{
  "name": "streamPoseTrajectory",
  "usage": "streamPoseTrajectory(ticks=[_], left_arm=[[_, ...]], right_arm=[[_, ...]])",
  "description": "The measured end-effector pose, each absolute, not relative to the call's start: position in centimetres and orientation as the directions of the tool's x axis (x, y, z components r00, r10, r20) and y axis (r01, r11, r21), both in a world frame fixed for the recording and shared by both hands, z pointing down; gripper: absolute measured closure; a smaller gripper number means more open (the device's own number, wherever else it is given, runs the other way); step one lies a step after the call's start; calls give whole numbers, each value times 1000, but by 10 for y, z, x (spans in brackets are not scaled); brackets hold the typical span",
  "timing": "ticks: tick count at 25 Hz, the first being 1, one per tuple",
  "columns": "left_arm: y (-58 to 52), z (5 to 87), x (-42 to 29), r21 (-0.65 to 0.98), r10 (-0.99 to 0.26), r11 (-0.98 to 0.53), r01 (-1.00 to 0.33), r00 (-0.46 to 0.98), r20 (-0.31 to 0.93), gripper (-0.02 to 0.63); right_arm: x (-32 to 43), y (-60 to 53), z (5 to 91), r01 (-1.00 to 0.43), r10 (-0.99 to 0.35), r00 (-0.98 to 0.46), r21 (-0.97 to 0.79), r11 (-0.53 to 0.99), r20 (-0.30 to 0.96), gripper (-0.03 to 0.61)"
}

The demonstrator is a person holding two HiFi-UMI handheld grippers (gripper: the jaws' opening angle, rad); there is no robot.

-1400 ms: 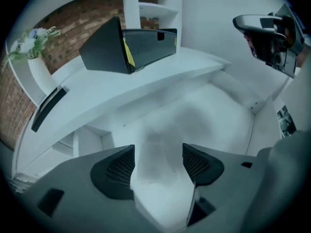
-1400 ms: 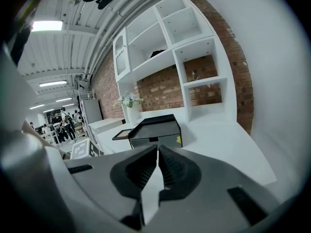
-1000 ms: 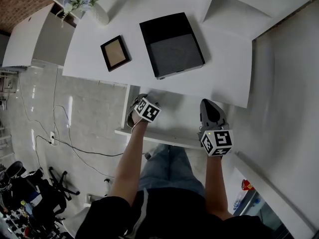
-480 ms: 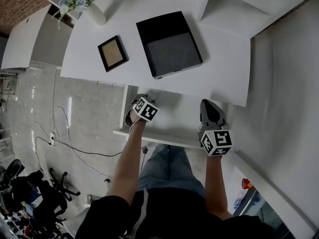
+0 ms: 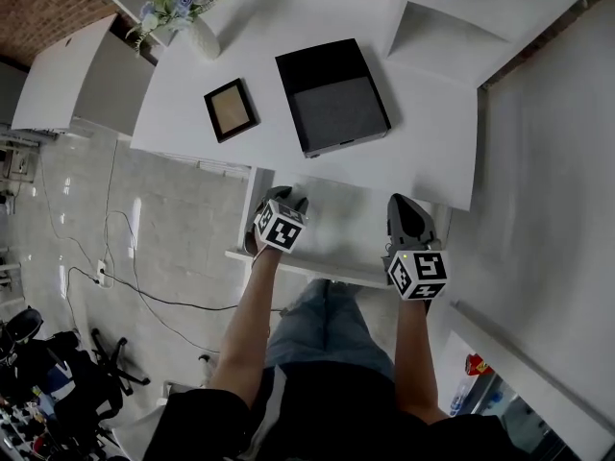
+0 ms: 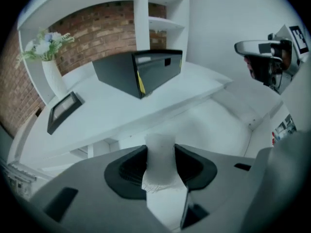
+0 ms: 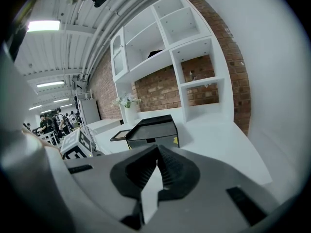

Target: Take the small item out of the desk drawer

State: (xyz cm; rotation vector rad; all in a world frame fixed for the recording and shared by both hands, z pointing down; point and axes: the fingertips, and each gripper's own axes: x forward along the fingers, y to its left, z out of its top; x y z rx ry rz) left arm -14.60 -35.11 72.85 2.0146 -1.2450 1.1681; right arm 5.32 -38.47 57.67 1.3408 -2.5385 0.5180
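Note:
The open white desk drawer (image 5: 351, 227) sticks out under the white desk top (image 5: 423, 133). My left gripper (image 5: 284, 200) hangs over the drawer's left end. Its jaws have just closed and now pinch a small white item (image 6: 159, 169), which stands upright between the pads of the left gripper (image 6: 160, 155). My right gripper (image 5: 405, 207) rests over the drawer's right end. In its own view the right gripper (image 7: 156, 155) has its pads pressed together with nothing between them. It also shows at the upper right of the left gripper view, as the right gripper (image 6: 265, 57).
On the desk top sit a black box (image 5: 332, 94), a dark picture frame (image 5: 231, 110) and a white vase of flowers (image 5: 199, 29). White shelves (image 5: 461, 12) stand at the back right. Cables (image 5: 125, 257) run across the tiled floor on the left.
My left gripper has shut on the small white item and come up from the drawer with it. The right gripper has stayed where it was.

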Motion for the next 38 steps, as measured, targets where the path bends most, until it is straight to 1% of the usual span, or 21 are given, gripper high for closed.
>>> streamPoseTrajectory(ticks=[5,8,13,17,21,24,26,31,38], left_arm=[[-356,658,-147,-10,-624,-378,-926,246,742,445],[-363,602,-150,6,-739,-319,-948,253,624,445],[-375,520,-157,-30,-885,-253,-967,219,411,445],[-388,461,-162,-35,-953,-208,-977,195,232,445],[-388,422,-158,-27,-976,-188,-982,183,119,445],[-384,408,-154,-22,-981,-184,-983,182,69,445],[-380,405,-151,-31,-980,-191,-981,189,56,445],[-373,410,-143,-44,-976,-212,-976,209,61,445],[-368,407,-144,-45,-976,-214,-976,211,54,445]], right_arm=[[56,-383,549,-836,-778,-548,-180,518,307,580],[61,-384,529,-845,-801,-536,-164,510,269,580],[73,-386,496,-866,-843,-500,-149,478,201,580],[79,-391,465,-879,-871,-475,-122,461,130,580],[83,-387,441,-891,-889,-450,-110,441,81,580],[87,-385,428,-900,-901,-430,-99,424,57,580],[90,-385,421,-906,-907,-418,-91,413,44,580],[96,-382,412,-916,-918,-397,-76,394,20,580],[93,-378,415,-920,-920,-391,-63,388,38,581]])
